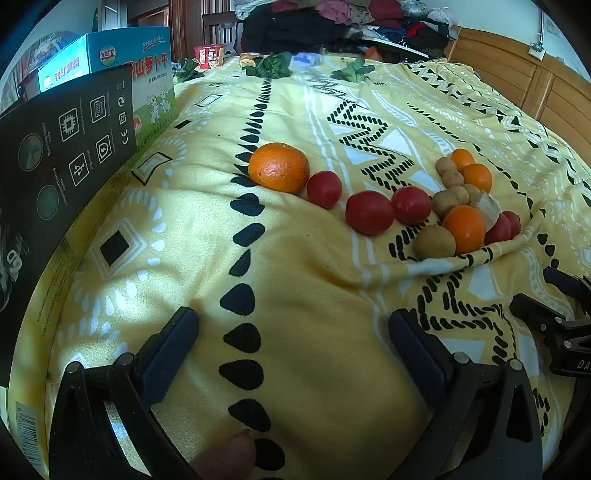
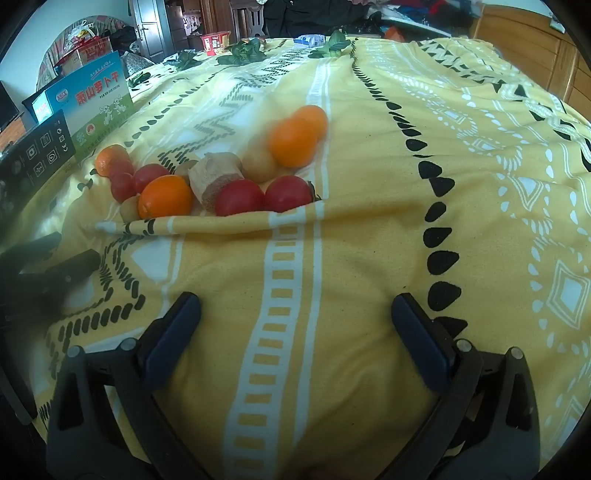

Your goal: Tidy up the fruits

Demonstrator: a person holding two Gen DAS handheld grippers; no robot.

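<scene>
Yellow patterned bedspread (image 1: 314, 295), wooden headboard (image 1: 517, 85), piled clothes (image 1: 332, 18), grey door (image 2: 147, 26)

Both cameras sit low over a bed covered with a yellow patterned blanket (image 1: 295, 258), each looking forward along its own fingers toward the far end, where clothes are piled.

The left wrist view has the left hand-held gripper (image 1: 293, 325) in its lower edge and sees the cluster of fruit (image 1: 369, 199) ahead and to its right, at middle distance, with boxes (image 1: 110, 92) close on its left.

The right wrist view, behind the right hand-held gripper (image 2: 295, 310), sees the same cluster ahead and to its left. Both views share the fruit, the boxes and the blanket's far edge; each catches part of the other gripper at its side.
</scene>
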